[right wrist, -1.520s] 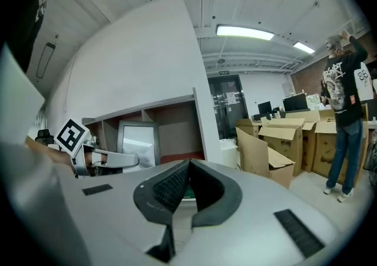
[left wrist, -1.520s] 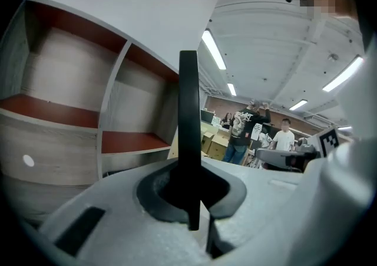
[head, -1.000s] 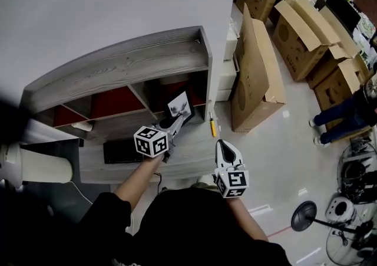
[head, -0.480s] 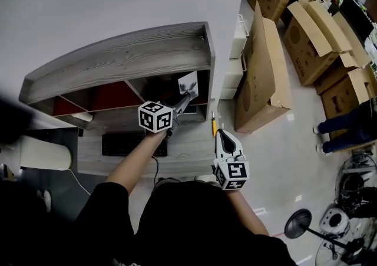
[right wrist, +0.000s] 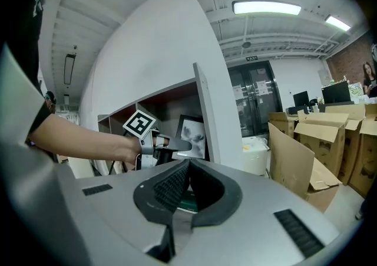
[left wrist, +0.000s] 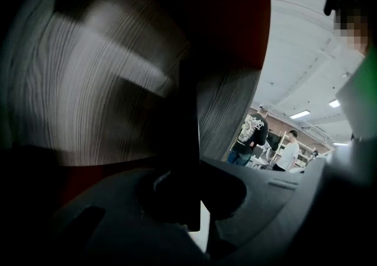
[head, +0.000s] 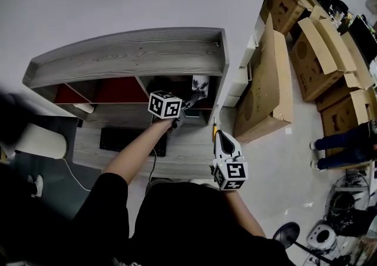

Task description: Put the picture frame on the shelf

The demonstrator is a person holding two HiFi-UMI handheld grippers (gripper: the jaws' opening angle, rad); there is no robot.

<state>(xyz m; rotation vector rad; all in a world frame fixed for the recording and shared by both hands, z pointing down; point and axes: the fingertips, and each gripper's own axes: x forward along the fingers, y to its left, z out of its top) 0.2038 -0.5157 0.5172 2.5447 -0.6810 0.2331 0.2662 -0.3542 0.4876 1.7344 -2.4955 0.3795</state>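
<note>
At shelf [head: 129, 58], left gripper [head: 196, 95] clamps picture frame [head: 201, 84].

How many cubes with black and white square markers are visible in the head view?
2. One black-and-white marker cube is on the left gripper, at the grey wooden shelf; the other is on the right gripper, nearer the person's body. None seems hidden.

In my left gripper view, the shelf [left wrist: 88, 82] at upper left is smeared by blur. The picture frame [left wrist: 189, 141] shows only as 1 dark edge-on strip, its face hidden. In the head view, the right edge cuts off a person [head: 341, 141].
</note>
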